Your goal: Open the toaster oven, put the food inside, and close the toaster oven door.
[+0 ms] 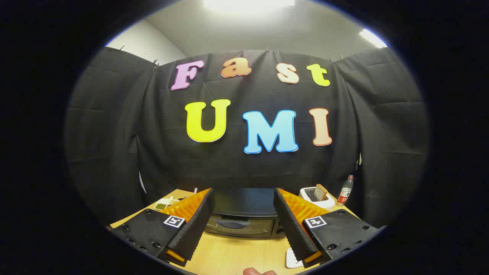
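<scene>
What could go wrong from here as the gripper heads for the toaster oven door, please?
1. The gripper is open and aimed above the toaster oven, whose door handle sits low; coming in this high, the fingers might hit the oven's top instead.
2. The white toaster with a slice in it and the water bottle stand just beyond the right finger; a wide swing could knock the bottle over.
3. A small white dish lies beside the left finger and could be nudged.

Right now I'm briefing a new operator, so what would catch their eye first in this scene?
First the gripper, its ridged black fingers open and holding nothing. Beyond them, seen between them, the toaster oven sits on the wooden table with its door shut. Right of it stand a white toaster holding a bread slice and a bottle.
</scene>
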A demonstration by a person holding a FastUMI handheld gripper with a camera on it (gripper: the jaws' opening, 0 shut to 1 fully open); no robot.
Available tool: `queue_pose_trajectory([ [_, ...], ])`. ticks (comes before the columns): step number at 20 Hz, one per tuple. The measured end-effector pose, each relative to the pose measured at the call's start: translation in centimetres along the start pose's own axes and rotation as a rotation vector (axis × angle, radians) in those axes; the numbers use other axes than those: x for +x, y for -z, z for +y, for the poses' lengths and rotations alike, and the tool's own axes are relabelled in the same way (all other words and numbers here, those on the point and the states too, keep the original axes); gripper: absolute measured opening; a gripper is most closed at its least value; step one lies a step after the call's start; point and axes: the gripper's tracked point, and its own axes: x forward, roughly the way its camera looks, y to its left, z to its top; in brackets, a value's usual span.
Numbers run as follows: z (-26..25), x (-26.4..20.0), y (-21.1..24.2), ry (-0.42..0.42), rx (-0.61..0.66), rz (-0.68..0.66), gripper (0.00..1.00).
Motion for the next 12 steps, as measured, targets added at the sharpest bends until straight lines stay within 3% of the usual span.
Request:
queue_pose_trajectory([
  [12, -2.7, -3.3, 0.0, 0.099, 0.028, -0.002, 0.98],
])
